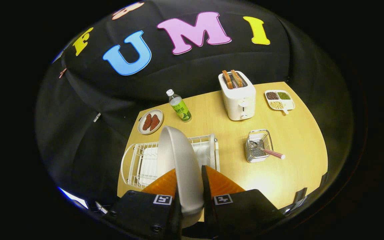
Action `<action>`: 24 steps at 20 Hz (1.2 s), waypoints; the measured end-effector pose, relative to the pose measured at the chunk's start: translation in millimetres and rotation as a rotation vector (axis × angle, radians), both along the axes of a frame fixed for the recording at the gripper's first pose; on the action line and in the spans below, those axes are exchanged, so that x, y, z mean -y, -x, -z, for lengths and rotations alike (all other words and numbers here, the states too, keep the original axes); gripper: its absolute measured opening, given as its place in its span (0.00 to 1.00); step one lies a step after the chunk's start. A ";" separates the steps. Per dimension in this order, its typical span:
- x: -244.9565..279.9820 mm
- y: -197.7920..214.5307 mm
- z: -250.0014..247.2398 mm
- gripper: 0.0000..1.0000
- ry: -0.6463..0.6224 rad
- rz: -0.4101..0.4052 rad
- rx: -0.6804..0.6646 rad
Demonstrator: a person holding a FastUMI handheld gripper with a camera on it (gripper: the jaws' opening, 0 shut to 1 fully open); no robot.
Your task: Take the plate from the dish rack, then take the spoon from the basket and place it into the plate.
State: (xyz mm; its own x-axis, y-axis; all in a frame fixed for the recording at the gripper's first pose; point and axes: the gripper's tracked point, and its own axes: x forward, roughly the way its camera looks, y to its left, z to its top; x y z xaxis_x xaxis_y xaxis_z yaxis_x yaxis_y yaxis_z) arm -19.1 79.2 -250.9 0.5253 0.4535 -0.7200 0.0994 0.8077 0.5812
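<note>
My gripper (189, 173) is shut on a grey-white plate (178, 156), which stands on edge between the two orange fingers (218, 181) and is lifted above the white wire dish rack (138, 163). The rack lies on the wooden table directly below and beyond the fingers. To the right of the rack stands a small metal mesh basket (258, 146). A spoon (272, 153) with a pink handle leans out of it toward the right.
Beyond the rack are a small plate with two brown sausages (150, 121), a green-labelled bottle (179, 106), a white toaster with bread (237, 96) and a divided dish of beans (279, 100). Bare wooden table (278, 180) lies in front of the basket.
</note>
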 end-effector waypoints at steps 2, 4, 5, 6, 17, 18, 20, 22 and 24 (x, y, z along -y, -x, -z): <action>17.4 31.1 1.4 0.30 -0.054 0.002 -0.009; 34.4 62.3 10.4 0.30 -0.104 0.023 -0.042; 42.2 77.9 18.8 0.30 -0.127 0.039 -0.067; 49.4 95.1 28.3 0.30 -0.147 0.054 -0.092; 70.2 160.8 172.8 0.30 -0.217 0.096 -0.255; 66.1 162.9 177.4 0.30 -0.242 0.102 -0.270; 63.0 161.9 193.1 0.30 -0.264 0.108 -0.290; 61.8 157.3 209.1 0.30 -0.263 0.105 -0.303; 63.8 161.1 219.2 0.31 -0.250 0.091 -0.317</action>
State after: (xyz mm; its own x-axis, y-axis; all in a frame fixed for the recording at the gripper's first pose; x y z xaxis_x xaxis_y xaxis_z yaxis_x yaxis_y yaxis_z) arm -180.2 15.5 -470.1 0.3413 0.5969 -0.7262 0.3696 0.6251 0.6875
